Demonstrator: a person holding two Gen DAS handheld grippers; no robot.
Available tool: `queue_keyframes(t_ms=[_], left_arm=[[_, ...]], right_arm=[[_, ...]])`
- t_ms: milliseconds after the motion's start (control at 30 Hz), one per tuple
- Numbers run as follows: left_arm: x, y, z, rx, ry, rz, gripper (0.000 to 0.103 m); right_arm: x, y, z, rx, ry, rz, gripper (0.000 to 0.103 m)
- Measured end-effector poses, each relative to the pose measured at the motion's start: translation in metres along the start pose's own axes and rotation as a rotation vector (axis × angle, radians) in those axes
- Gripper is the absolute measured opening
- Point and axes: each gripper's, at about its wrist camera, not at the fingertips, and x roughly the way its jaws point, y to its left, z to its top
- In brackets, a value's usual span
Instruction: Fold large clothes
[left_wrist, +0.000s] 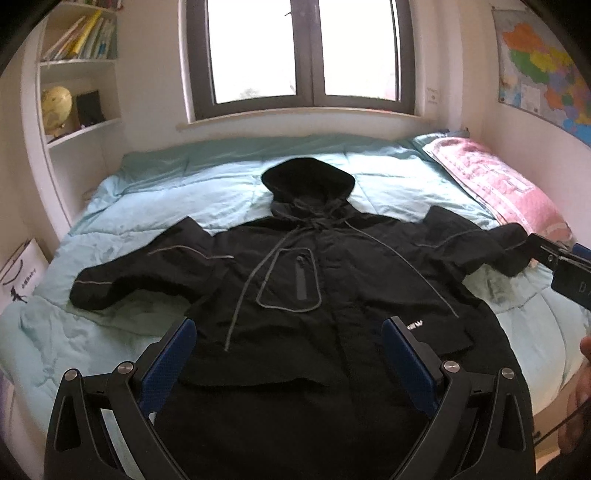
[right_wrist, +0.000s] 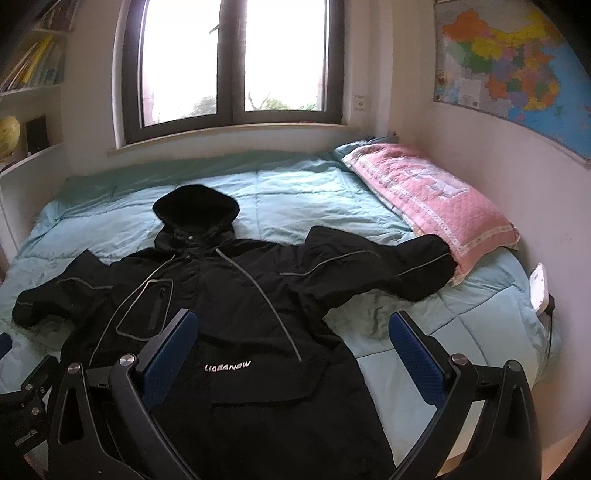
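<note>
I have the black hooded jacket (left_wrist: 295, 295) spread face up on the pale green quilt (left_wrist: 221, 184), hood toward the window (left_wrist: 306, 55), hem toward me, so its long axis runs straight away from both tools. My left gripper (left_wrist: 288, 362) hangs over the lower front with its jaws spread wide and nothing between them. My right gripper (right_wrist: 295, 362) is likewise wide apart and empty, straddling the jacket's right edge. The right sleeve (right_wrist: 388, 266) stretches sideways toward the pink pillow (right_wrist: 424, 199), cuff touching it. I judge the right gripper is nearer that sleeve; the left sleeve (left_wrist: 122, 280) lies off to my left gripper's side.
</note>
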Motion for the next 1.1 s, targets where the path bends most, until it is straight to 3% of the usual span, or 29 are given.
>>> queue_keyframes(t_ms=[367,767,933,1100], left_arm=[[0.020,-0.040,0.000,0.071,0.039,-0.028,0.100],[0.059,-0.077,0.011,0.098,0.083,-0.098,0.100],[0.089,-0.102,0.034,0.101,0.078,-0.165,0.100],[0.132,-0.135,0.059,0.084,0.081,-0.207,0.100]], right_arm=[[0.035,-0.018,-0.013,0.008,0.084,-0.017,0.103],[0.065,-0.043,-0.016,0.005,0.116,-0.079,0.103],[0.082,-0.096,-0.016,0.116,0.081,-0.024,0.103],[0.120,-0.191,-0.021,0.299,0.073,-0.031,0.101]])
